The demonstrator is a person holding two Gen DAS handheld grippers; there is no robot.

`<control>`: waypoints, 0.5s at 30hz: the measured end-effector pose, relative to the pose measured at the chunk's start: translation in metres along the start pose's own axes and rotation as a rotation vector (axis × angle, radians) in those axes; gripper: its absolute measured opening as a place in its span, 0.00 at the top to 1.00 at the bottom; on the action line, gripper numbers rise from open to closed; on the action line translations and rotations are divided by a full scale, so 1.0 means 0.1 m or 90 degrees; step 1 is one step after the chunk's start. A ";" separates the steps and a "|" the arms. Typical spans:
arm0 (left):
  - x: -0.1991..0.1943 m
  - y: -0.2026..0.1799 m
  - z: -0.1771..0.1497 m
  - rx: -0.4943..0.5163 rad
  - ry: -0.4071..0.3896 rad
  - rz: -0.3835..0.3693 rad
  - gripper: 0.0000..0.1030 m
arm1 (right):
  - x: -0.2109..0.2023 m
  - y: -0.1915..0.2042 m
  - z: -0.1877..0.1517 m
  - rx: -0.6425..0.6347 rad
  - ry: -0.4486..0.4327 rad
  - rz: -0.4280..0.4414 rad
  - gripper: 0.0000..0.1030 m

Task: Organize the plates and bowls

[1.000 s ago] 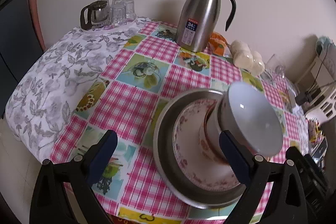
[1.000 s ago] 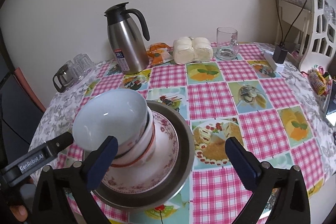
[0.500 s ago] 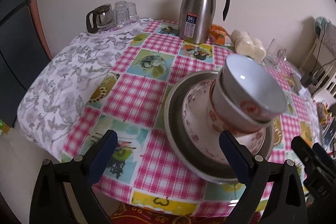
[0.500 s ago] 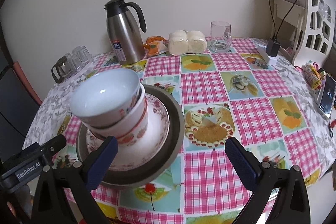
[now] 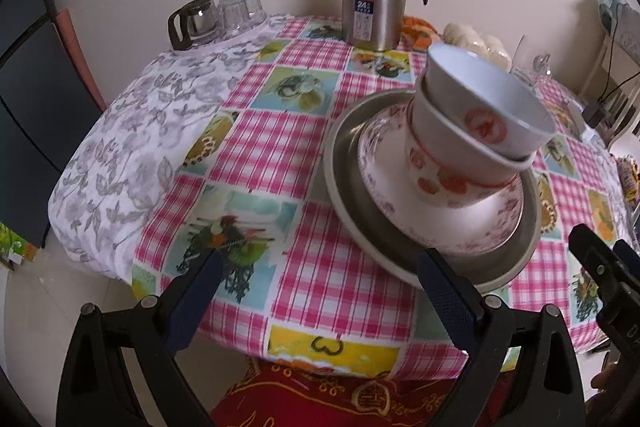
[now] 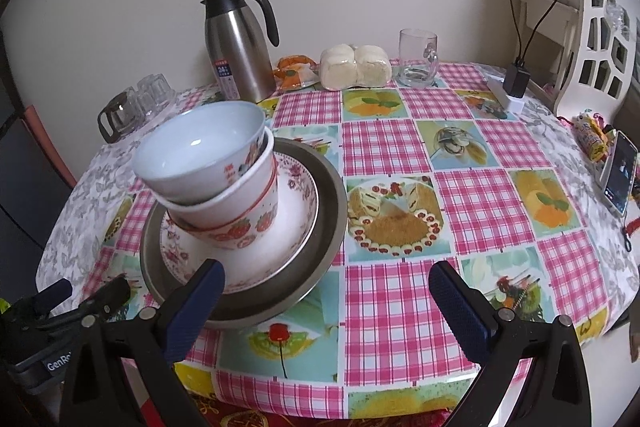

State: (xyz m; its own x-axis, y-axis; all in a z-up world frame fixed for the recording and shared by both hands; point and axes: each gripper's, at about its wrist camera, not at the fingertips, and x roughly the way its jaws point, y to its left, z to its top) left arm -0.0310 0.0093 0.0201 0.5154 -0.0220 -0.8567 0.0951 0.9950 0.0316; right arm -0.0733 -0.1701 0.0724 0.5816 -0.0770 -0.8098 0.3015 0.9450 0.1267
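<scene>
A: What is stacked, and where?
B: A white bowl (image 6: 200, 151) nests in a red-patterned bowl (image 6: 236, 211), on a floral plate (image 6: 296, 211), inside a metal dish (image 6: 332, 203), at the near left of the checked table (image 6: 460, 195).

A: And the tools?
B: Left gripper (image 5: 320, 291) and right gripper (image 6: 326, 301) hover at the near edge, jaws spread, empty. A steel flask (image 6: 236, 51) stands far behind the stack.

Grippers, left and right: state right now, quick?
Left gripper: open, holding nothing, near the stacked white bowls on the metal plate.
Right gripper: open, empty.
</scene>
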 end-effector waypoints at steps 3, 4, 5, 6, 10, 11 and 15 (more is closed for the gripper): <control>-0.01 0.01 -0.04 0.002 0.003 -0.002 0.05 | 0.00 0.01 -0.03 -0.003 0.004 -0.003 0.00; -0.01 0.01 -0.05 0.003 0.003 -0.002 0.05 | 0.00 0.01 -0.04 -0.004 0.005 -0.004 0.00; -0.01 0.01 -0.06 0.004 0.003 -0.004 0.05 | 0.00 0.01 -0.06 -0.004 0.007 -0.004 0.00; -0.02 0.01 -0.07 0.005 0.004 -0.004 0.05 | 0.00 0.01 -0.07 -0.005 0.008 -0.005 0.00; -0.01 0.03 -0.10 0.004 0.009 -0.006 0.05 | 0.00 0.01 -0.12 -0.009 0.013 -0.007 0.00; -0.02 0.03 -0.11 0.006 0.010 -0.005 0.05 | 0.00 0.01 -0.13 -0.010 0.014 -0.008 0.00; -0.01 0.02 -0.14 0.012 0.014 0.005 0.05 | 0.00 0.01 -0.17 -0.010 0.019 -0.011 0.00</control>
State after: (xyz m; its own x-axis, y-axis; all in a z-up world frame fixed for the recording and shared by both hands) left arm -0.0432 0.0127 0.0143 0.4971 -0.0113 -0.8676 0.1069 0.9931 0.0483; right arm -0.0857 -0.1640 0.0629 0.5535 -0.0835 -0.8287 0.2984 0.9488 0.1037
